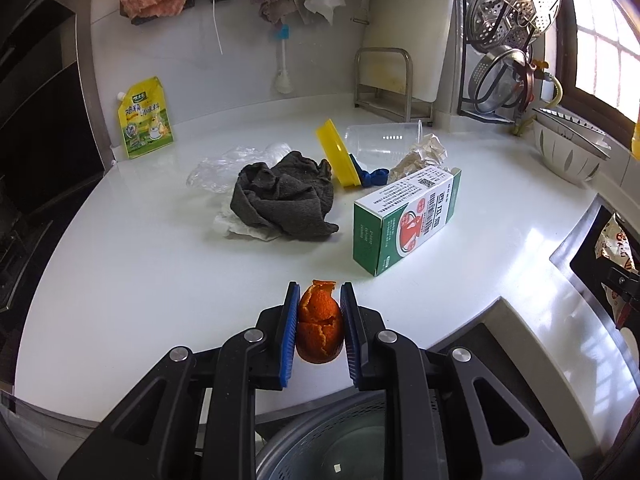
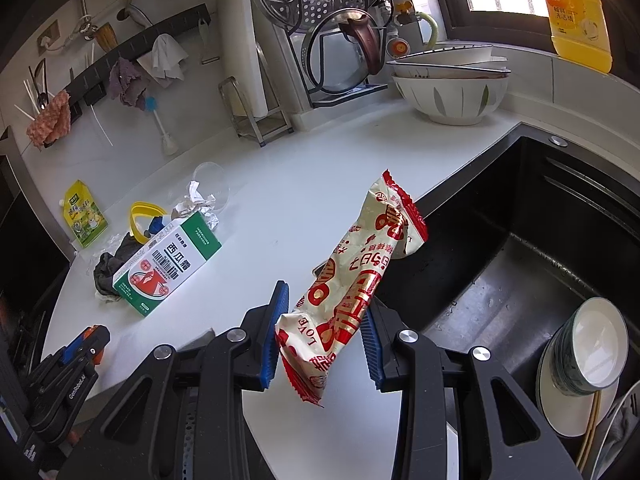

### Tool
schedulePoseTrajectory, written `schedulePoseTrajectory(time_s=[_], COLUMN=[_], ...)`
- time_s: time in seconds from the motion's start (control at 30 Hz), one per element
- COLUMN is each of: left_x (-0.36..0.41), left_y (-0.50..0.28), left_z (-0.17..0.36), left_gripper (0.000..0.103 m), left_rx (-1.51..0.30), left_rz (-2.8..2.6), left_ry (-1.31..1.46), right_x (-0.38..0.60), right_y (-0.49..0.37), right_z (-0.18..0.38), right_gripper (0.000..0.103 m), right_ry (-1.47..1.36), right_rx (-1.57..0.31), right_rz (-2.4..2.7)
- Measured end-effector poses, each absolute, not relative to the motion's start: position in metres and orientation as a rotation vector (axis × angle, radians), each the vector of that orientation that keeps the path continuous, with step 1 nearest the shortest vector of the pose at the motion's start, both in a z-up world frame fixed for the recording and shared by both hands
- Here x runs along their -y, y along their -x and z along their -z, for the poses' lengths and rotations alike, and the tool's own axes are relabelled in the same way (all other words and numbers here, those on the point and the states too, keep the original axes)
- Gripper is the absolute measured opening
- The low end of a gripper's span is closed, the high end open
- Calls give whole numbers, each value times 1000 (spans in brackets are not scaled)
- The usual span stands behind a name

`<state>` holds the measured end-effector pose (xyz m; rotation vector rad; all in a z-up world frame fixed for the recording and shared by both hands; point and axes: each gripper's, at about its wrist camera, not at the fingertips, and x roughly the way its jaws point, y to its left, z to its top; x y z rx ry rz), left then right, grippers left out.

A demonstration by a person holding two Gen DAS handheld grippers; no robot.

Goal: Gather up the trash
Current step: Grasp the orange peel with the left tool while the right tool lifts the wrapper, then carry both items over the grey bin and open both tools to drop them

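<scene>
My left gripper (image 1: 320,292) is shut on a piece of orange peel (image 1: 320,328), held just above the near edge of the white worktop (image 1: 140,288). The peel stands upright between the blue pads. In the right wrist view my right gripper (image 2: 326,300) is shut on a crumpled red-and-cream snack wrapper (image 2: 360,272), which sticks up and away over the sink's edge. The left gripper (image 2: 86,344) shows at the lower left of that view. A green-and-white carton (image 1: 404,220) lies on the worktop, with a clear plastic cup (image 1: 380,140) and crumpled paper (image 1: 424,152) behind it.
A dark cloth (image 1: 284,196) lies on white tissue beside a clear plastic bag (image 1: 224,168) and a yellow lid (image 1: 336,152). A yellow pouch (image 1: 144,120) leans on the wall. A perforated metal basket (image 1: 332,440) is below the left gripper. The black sink (image 2: 520,260) holds a cup (image 2: 588,348); stacked bowls (image 2: 452,92) stand behind.
</scene>
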<state>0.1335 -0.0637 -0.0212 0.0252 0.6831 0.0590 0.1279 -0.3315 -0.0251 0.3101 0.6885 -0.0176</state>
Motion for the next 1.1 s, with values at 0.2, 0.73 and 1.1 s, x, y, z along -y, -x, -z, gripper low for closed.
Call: schedulePoseTrajectory(time_s=[0.2,0.73,1.1], left_x=[47,3,-21], left_y=[-110,-68,-52], left_z=[16,27,41], left_gripper=[21,21,21], left_rx=[-675,-731,-790], left_rz=[-27,72,117], left_ry=[-55,-69,-43], right_x=[328,257,210], right_y=[-113,-50,-7], right_z=[22,20,38], right_gripper=[34,34,34], right_ry=[-299,-281,-211], right_rx=[-691,-710,-799], right_rz=[21,-22,-59])
